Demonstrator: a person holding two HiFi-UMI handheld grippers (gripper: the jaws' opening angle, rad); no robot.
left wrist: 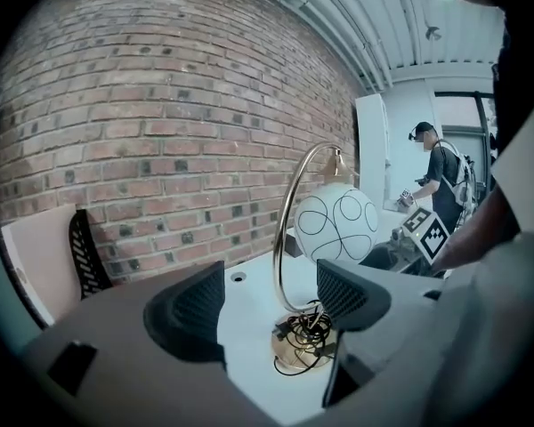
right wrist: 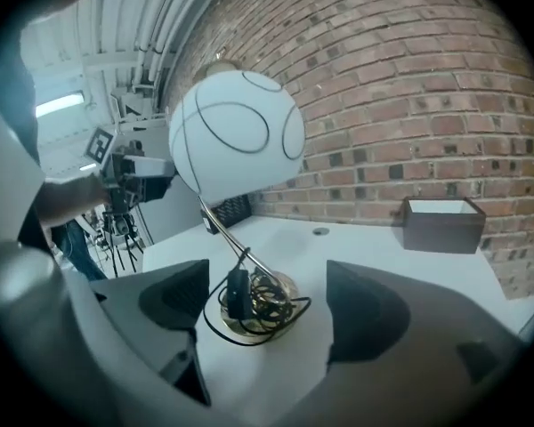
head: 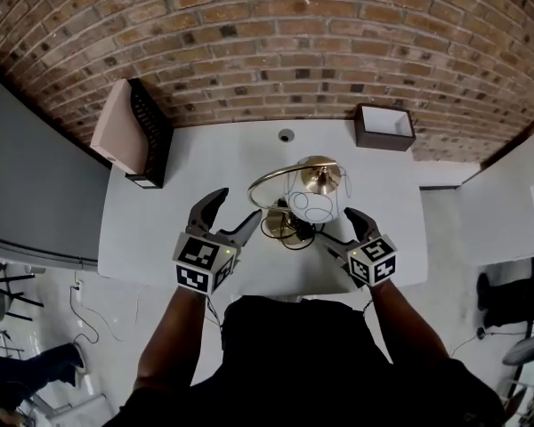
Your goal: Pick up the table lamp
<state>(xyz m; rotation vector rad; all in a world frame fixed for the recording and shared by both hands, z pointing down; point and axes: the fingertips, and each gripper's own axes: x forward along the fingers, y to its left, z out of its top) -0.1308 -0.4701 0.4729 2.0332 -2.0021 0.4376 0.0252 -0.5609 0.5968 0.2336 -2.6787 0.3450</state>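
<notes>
We record the near edge of the tabletop (head: 151,221) as hidden beneath the person's torso (head: 294,354) in the head view. The base of the table lamp (left wrist: 335,222) is largely masked by its coiled cord (left wrist: 310,327). In the left gripper view one jaw of the left claw (left wrist: 269,292) also covers the base's right side. The distant person (left wrist: 440,181) is too small for us to tell what they hold. The pink board (left wrist: 36,256) is cut off at the view's dark rim.
</notes>
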